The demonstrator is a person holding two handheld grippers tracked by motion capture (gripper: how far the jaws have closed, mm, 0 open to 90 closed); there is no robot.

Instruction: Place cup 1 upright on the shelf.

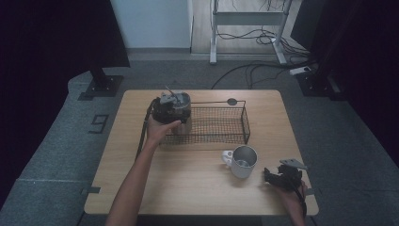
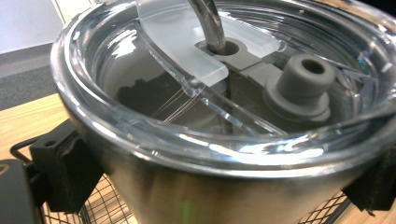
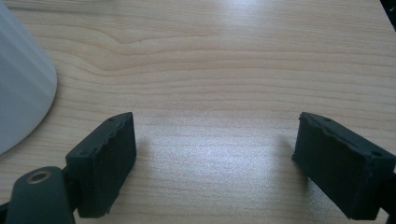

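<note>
left gripper: jaws pinching one steel tumbler, round, with clear plastic lid and one metal straw, at the left end of one black wire basket. right gripper: jaws spread, on the wood table; one white mug just left.

Tool jaws spread, wooden table, white mug left
</note>
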